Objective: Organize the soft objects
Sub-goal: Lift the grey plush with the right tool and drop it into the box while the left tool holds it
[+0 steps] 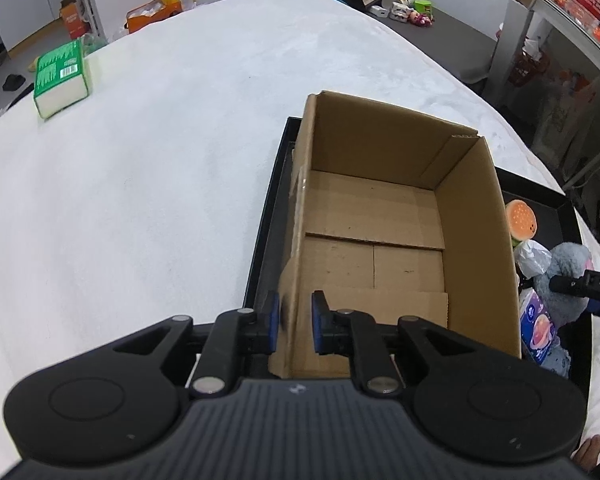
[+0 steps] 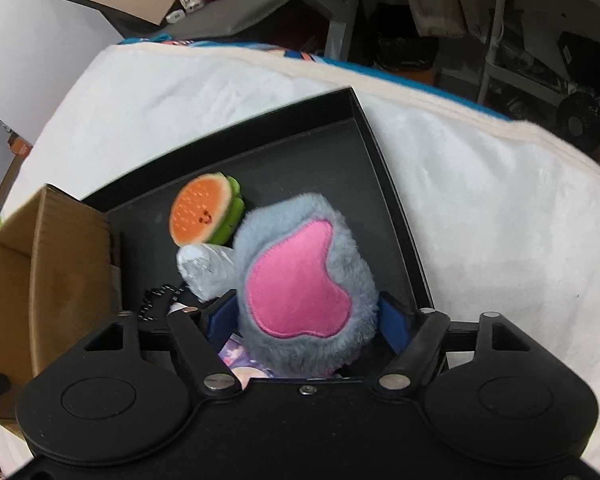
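Over the right half of the black tray point(image 2: 384, 152), right gripper point(image 2: 306, 322) straddles the grey plush point(image 2: 300, 264) with the pink patch facing up. Blue pads sit either side of the fur; jaws are spread fairly wide, and I can't tell whether they press or just bracket it (fur hides the contact). Gripper is pitched steeply down, coming at the plush from above and behind.

Burger plush point(image 2: 206, 210) lies just beyond the grey one toward the tray's far edge, touching or nearly touching a clear plastic-wrapped item point(image 2: 202, 268). A printed purple packet point(image 1: 538, 330) is underneath or beside the grey plush at the tray's near side.

Cardboard box point(image 1: 380, 216) stands in the tray's left part, open top, nothing inside. Left gripper point(image 1: 296, 322) has its jaws nearly together, one pad either side of the box's near-left wall; the wall is blurred there, so I can't confirm the pads are pressing. My read: it's there to steady the box while the other hand loads it. Also angled steeply downward, from the near side.

Green tissue pack point(image 1: 62, 78) sits well apart, near the far-left edge of the white-covered counter point(image 1: 160, 180) (probably another soft item to collect).

Judgement: early stage, box unfilled, grey plush is first in.
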Motion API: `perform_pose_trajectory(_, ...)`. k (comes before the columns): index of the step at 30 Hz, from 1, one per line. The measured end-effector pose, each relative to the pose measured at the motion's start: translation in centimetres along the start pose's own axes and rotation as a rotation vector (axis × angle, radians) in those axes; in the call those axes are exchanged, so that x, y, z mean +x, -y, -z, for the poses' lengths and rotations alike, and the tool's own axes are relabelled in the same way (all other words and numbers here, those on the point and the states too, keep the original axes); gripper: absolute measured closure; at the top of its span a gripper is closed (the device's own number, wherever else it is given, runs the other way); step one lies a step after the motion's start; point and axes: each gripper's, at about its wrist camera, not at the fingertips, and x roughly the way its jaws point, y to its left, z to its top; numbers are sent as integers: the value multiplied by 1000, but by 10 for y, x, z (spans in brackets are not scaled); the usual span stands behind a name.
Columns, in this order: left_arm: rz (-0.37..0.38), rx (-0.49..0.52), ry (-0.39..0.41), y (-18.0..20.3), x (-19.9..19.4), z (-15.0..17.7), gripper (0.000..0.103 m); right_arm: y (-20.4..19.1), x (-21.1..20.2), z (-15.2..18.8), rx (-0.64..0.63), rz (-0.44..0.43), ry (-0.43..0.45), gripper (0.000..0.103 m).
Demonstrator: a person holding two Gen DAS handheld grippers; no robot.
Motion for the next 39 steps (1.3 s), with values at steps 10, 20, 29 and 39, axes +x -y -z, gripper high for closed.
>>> perform_pose_trajectory(10,-20,29,9,6,-8,2,73,0,-26,4,-8,4,84,51)
perform_pose_trajectory(20,1,27,39,0,-27,3,67,-28,-79,6,-44,-21,187,51)
perform_pose_trajectory(29,25,20,38,-11,-30,9,66,-46,-100,13,-62,-37,226,50)
perform_pose_trajectory(39,80,-6,79,-25,-29,18,66,-89,-122,22,-143,-100,275,50)
